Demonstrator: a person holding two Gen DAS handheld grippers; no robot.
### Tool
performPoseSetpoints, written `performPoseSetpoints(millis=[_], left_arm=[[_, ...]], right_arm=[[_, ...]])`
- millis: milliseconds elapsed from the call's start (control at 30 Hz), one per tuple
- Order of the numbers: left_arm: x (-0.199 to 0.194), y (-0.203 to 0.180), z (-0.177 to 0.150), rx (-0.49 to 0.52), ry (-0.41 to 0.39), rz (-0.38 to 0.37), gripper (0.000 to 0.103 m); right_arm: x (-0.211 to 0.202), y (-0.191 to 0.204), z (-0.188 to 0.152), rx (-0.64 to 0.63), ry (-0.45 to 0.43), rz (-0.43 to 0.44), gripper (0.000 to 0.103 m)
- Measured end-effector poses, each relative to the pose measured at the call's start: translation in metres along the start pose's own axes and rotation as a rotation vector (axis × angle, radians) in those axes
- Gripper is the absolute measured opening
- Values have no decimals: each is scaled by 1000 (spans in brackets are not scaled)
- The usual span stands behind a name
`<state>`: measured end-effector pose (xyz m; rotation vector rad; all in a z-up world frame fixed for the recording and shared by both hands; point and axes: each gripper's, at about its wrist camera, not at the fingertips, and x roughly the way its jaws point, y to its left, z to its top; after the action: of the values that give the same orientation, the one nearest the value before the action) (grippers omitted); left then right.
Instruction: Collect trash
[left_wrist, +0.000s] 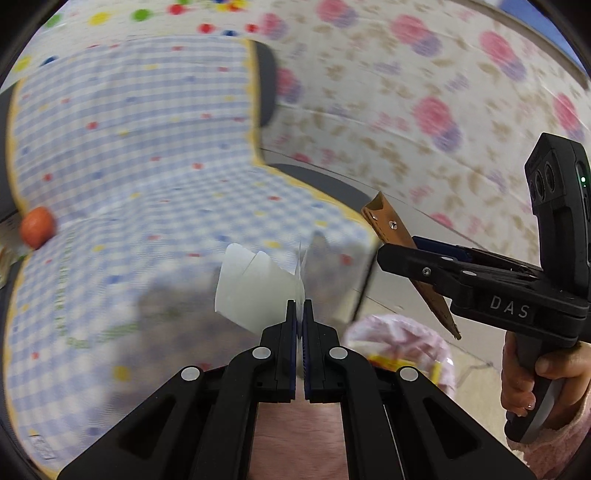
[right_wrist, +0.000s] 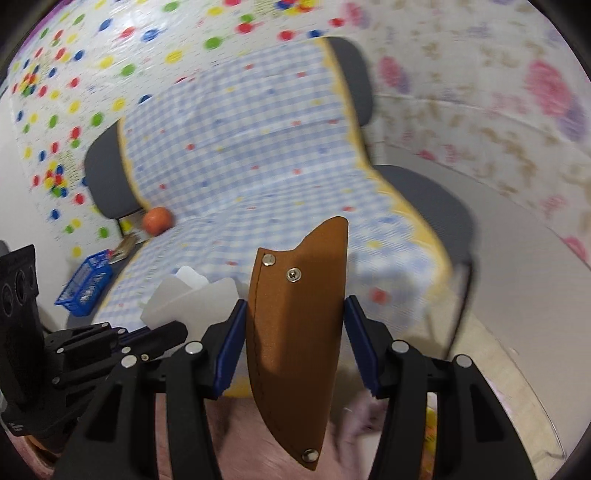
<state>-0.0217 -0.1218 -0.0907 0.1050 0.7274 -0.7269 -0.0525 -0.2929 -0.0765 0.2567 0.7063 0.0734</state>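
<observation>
The left gripper (left_wrist: 300, 306) points down and forward, its fingers (left_wrist: 290, 332) pressed together on a crumpled piece of white paper (left_wrist: 255, 288) that sticks up and to the left of the tips. The right gripper (right_wrist: 293, 332) points the same way just beside it, its fingers (right_wrist: 231, 343) clamped on the two edges of a brown leather sheath (right_wrist: 295, 332) with metal snaps, which stands upright between them. In the left wrist view a hand (left_wrist: 532, 380) in a fuzzy pink sleeve (left_wrist: 554, 443) grips the right gripper's handle.

Below both grippers the left view shows what looks like a pink plastic bag (left_wrist: 402, 347) with something yellow inside, though blur hides the details. A blue basket (right_wrist: 86, 286) sits on the floor at the left of the right wrist view; its contents cannot be made out.

Ahead lies a sofa (right_wrist: 424, 206) draped in a blue checked cloth (right_wrist: 258, 166), with an orange ball (right_wrist: 158, 220) near its far corner. Only the right view shows the basket and the sheath's flat face; only the left view shows the hand and the bag
</observation>
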Motion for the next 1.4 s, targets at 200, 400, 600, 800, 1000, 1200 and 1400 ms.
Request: performPoseSetpoints(millis=[200,400,600,800,1000,1200,1400], left_arm=[[25,-57,-6,113,63,-120,3],[50,-102,-9,211,124,-213,4],[75,-131,-13,273,185,-260,6],[87,-129,-9,230,195,-247,78],[80,-98,-7,133,179,-186,87],[58,-67,-7,75,130,-78,90],[22,-44,4,74,47,35,91]], right_arm=[[-35,-52,-35,109,-8,-133,53],[-57,-90,-66,201,4,-236,53],[-63,-120,-82,283,12,-268,54],[-60,-141,-87,366,21,-272,70],[-69,-141,-82,358,-3,-289,74],[-65,-117,-70,296,5,-255,84],[-66,-76,-50,173,-8,-230,97]])
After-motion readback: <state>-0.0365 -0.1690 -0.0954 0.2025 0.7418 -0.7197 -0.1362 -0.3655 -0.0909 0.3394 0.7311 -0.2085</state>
